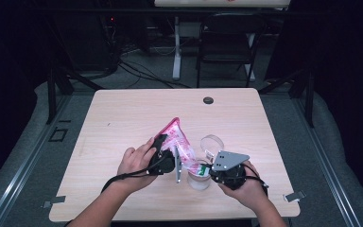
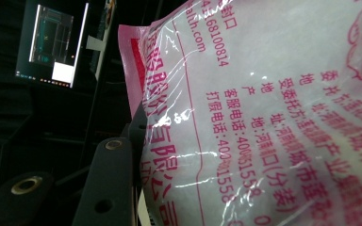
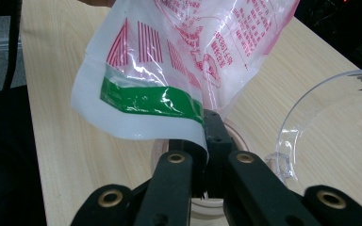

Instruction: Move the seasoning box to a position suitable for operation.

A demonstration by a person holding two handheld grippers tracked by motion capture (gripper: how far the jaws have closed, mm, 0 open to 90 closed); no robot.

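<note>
**Two grips on one bag: keep the mouth over the cup**

Two grippers share the load here, so treat them as one tool. At centre-left of the high view, your left gripper has its jaws clamped across the body of the pink-printed bag, holding it raised and tilted toward the lower right. In the left gripper view the bag presses against the one jaw you can see, so the hold looks firm, though the far jaw is hidden behind the plastic.

Moving right, the bag's lower edge, the part with the green band, hangs just above the small clear cup near the table's bottom edge. Your right gripper has its jaws pressed together on that lower corner of the bag.

To pour well, use the right gripper to hold the corner steady over the cup's mouth, and do the tipping with the left alone. Raise the left end slowly so the contents slide rather than dump. Don't pull the two grippers apart, or the opening may flatten shut.

Farther right, the clear lid lies beside the cup; keep the bag off it.
</note>
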